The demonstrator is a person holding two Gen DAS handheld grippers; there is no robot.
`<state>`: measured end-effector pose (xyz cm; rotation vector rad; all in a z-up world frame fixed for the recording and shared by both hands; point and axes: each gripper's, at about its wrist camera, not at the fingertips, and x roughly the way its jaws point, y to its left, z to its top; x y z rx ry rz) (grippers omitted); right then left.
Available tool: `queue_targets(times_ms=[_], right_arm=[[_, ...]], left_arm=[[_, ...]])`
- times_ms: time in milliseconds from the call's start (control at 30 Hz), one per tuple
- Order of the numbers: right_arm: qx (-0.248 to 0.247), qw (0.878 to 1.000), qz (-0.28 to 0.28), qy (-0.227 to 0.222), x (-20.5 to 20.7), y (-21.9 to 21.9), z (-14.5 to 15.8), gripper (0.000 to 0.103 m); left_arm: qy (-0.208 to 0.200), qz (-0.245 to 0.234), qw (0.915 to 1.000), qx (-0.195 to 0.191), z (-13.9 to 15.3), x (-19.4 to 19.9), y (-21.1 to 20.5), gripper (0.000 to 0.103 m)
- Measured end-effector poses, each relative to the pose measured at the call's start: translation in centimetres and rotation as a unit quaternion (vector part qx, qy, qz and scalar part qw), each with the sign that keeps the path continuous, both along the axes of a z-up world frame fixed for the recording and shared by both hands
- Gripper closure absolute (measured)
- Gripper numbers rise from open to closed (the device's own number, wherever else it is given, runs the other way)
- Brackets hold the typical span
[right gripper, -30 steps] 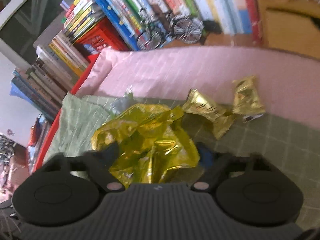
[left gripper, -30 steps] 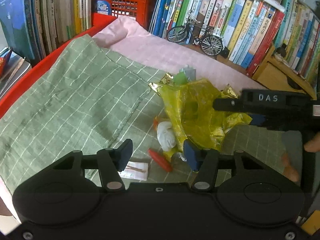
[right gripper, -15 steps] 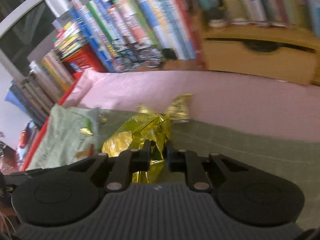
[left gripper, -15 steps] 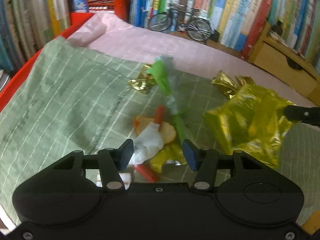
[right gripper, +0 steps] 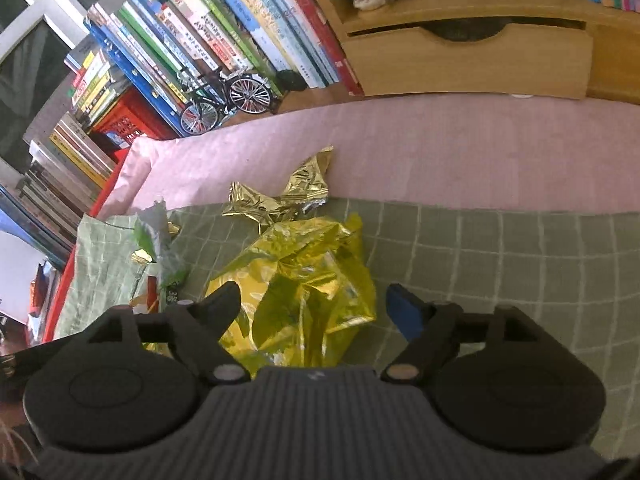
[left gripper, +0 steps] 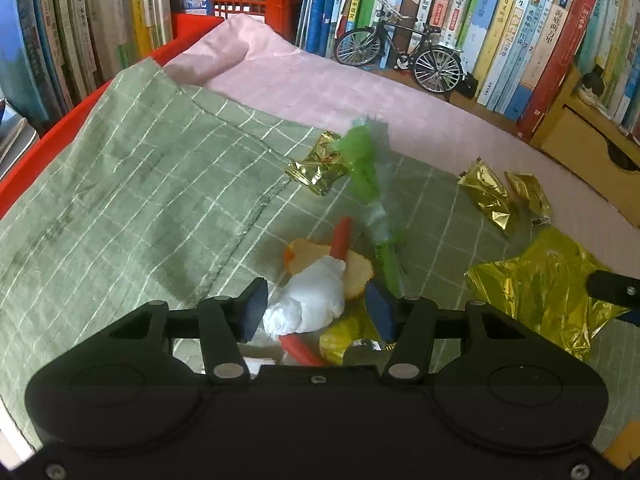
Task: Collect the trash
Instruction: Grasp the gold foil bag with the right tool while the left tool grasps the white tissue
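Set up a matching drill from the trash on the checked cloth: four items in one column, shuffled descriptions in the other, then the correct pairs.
Items
1. white tissue wad
2. big yellow foil bag
3. green wrapper
4. model bicycle

Descriptions
A. stands in front of the row of books
B. lies between the right gripper's open jaws
C. long and crumpled, beside a small gold packet
D. sits between the left gripper's fingers, on a round cracker

Pairs: 1-D, 2-B, 3-C, 4-A
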<state>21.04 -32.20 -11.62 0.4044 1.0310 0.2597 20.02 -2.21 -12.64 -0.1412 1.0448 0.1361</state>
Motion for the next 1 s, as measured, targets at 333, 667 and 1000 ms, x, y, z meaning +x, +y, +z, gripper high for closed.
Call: queue_targets(times_ms=[333, 667, 1000], right_arm=[[0.006, 1.000, 0.008, 0.003, 0.0, 2.6, -0.7, 0.066], [0.008, 0.999, 0.012, -0.040, -2.0, 2.5, 2.3, 0.068], [0.009, 0.998, 0.001, -0.058, -5.9, 2.6, 5.4, 0.068]], left_arm=[[-0.009, -0.013, 0.9999, -0.001, 0.9, -1.0, -1.3, 0.075], [-0.031, -0.025, 0.9992, -0.001, 3.7, -3.0, -2.0, 0.076], [-0.053, -0.038, 0.9978, -0.007, 7.0, -6.7, -1.7, 0.076]])
